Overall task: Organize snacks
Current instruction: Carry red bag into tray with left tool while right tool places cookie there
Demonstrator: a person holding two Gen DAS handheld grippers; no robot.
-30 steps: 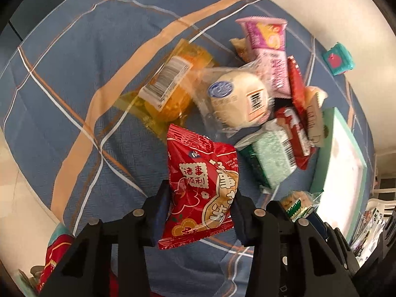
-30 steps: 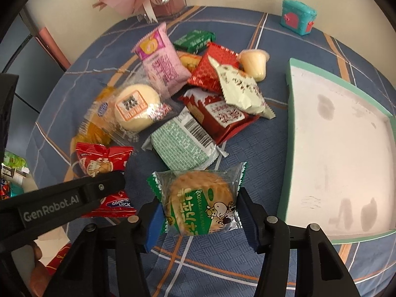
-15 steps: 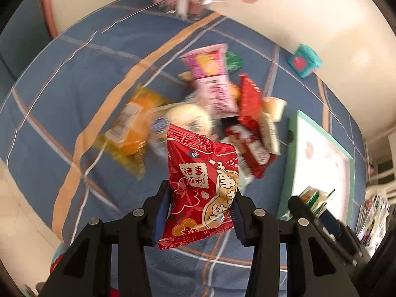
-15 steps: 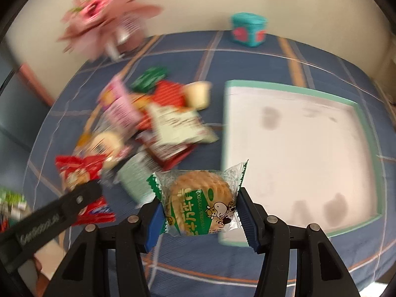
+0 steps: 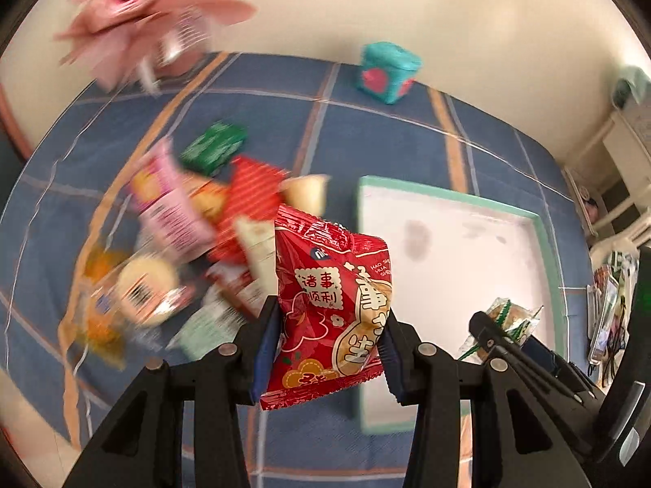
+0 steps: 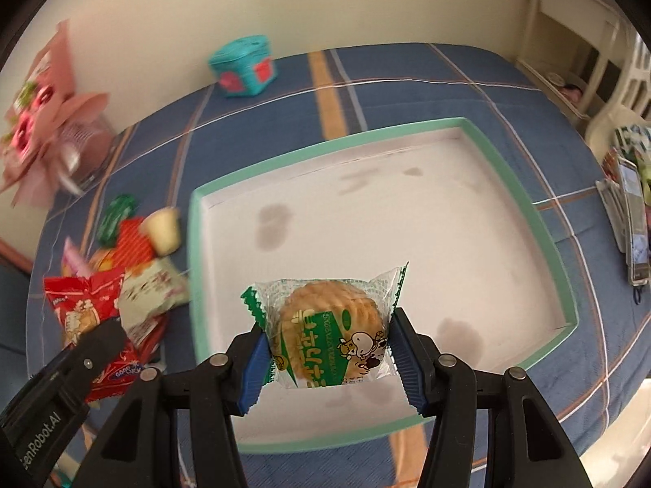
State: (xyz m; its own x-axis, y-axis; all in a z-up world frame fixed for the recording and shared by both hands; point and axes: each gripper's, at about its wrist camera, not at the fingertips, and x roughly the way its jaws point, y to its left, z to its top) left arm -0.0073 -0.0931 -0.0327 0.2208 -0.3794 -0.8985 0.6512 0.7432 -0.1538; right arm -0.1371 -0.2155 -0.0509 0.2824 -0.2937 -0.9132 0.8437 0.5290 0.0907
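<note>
Left gripper point(image 5: 325, 349) clenches a red peanut packet point(image 5: 331, 305), right gripper point(image 6: 329, 356) a green-wrapped biscuit point(image 6: 329, 337); both have swung from the snack pile point(image 5: 195, 227) to above the white tray point(image 6: 565, 297)

Showing a blue tablecloth point(image 6: 407, 81) crossed by orange bands and thin white lines. Displaying a tray point(image 6: 195, 244) with a mint-green rim and a white floor carrying greyish blotches. Wearing bright red with white and gold print: the peanut packet point(image 5: 329, 305). Showing green-and-white wrapping with a small black-and-white cow over a golden-brown biscuit: the biscuit packet point(image 6: 329, 333). Sitting teal with red hearts: the small box point(image 6: 244, 67). Blurring pink: the bouquet point(image 5: 150, 4).
</note>
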